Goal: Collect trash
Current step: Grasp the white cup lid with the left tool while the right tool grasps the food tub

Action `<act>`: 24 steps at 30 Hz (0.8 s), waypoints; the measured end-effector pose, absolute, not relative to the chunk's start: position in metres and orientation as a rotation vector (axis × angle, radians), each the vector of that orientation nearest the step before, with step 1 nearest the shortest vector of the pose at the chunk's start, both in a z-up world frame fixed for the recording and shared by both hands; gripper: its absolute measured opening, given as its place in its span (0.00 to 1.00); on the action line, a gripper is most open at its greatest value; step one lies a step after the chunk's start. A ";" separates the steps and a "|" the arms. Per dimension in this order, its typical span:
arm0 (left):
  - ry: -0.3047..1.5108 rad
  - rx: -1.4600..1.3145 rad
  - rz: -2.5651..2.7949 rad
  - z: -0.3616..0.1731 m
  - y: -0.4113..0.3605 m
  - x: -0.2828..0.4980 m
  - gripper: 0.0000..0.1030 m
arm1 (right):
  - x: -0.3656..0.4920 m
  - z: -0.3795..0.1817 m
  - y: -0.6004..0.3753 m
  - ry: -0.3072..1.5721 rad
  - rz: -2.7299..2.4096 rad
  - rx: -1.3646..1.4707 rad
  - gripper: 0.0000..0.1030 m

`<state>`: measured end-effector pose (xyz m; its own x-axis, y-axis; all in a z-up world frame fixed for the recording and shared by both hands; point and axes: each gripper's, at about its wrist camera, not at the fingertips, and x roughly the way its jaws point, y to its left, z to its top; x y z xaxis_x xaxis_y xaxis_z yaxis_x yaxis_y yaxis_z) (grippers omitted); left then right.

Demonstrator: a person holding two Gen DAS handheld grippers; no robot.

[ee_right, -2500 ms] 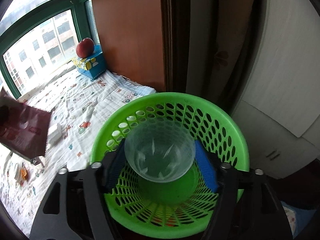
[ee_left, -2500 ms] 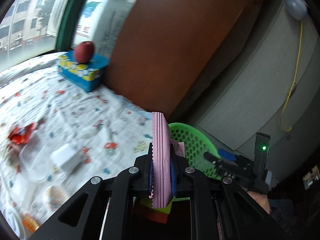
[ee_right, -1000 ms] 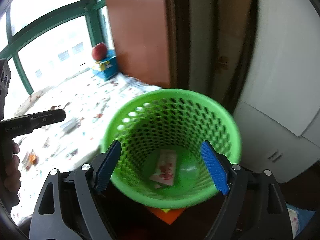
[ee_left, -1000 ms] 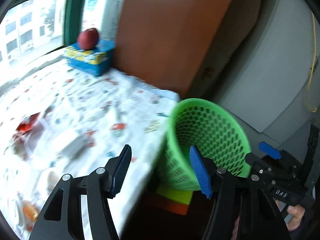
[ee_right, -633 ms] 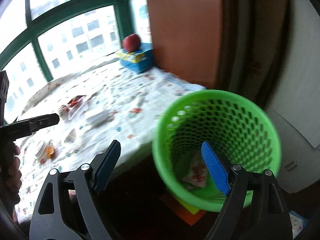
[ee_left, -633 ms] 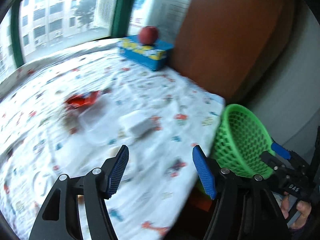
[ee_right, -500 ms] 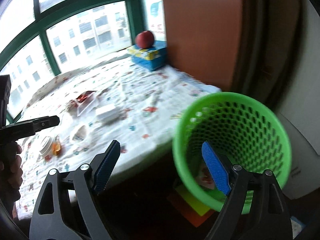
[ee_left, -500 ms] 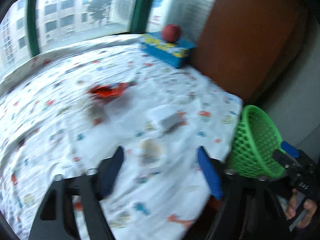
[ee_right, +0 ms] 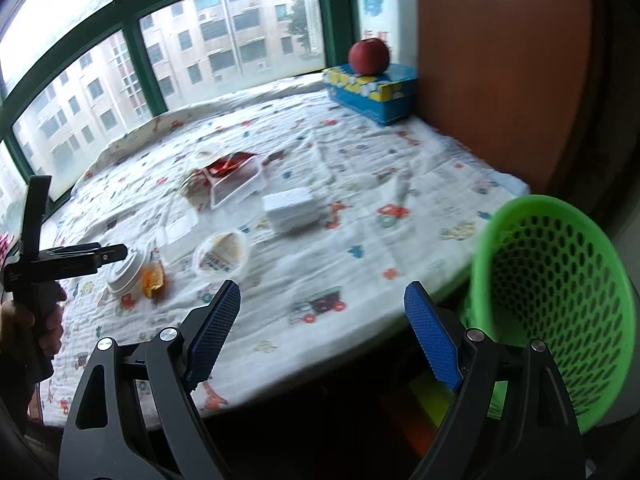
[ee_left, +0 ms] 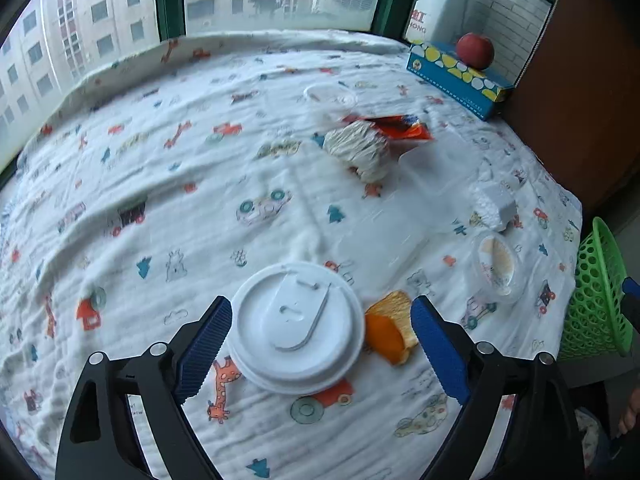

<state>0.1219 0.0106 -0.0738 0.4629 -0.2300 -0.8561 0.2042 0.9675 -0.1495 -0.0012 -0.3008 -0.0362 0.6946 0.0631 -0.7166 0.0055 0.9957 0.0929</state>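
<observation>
Jaws: left gripper [ee_left: 321, 336] opening, right gripper [ee_right: 322, 326] open, empty | white lid [ee_left: 297, 332] between left jaws, ungripped

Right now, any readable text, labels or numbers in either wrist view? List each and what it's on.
"HONG": partial red letters on the sign outside the window, left wrist view; the line above it is cut off.
Red characters on that sign in the right wrist view: too blurred to read.
Dark print on the round clear lid: blurred, unreadable.
Blue tissue box: pattern only, no legible words.
White cup lid: no text.
</observation>
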 end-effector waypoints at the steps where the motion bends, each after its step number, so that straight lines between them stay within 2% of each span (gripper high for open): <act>1: 1.069 -0.031 -0.261 -0.079 0.014 0.123 0.86 | 0.001 -0.038 -0.296 0.808 0.038 0.084 0.81; 16: 1.138 -0.082 -0.275 -0.112 0.022 0.132 0.89 | 0.033 -0.066 -0.254 0.890 0.136 0.045 0.81; 18: 1.133 -0.091 -0.279 -0.112 0.024 0.133 0.87 | 0.037 -0.069 -0.249 0.896 0.146 0.040 0.81; 22: 1.121 -0.092 -0.289 -0.110 0.026 0.134 0.75 | 0.045 -0.075 -0.240 0.909 0.175 0.032 0.81; 24: 1.119 -0.105 -0.298 -0.109 0.029 0.134 0.75 | 0.049 -0.080 -0.234 0.920 0.189 0.031 0.81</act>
<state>0.1338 0.0287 -0.1093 0.4019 -0.2878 -0.8693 0.1829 0.9554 -0.2318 0.0492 -0.2341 -0.0800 0.5908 0.1762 -0.7874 -0.1493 0.9829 0.1079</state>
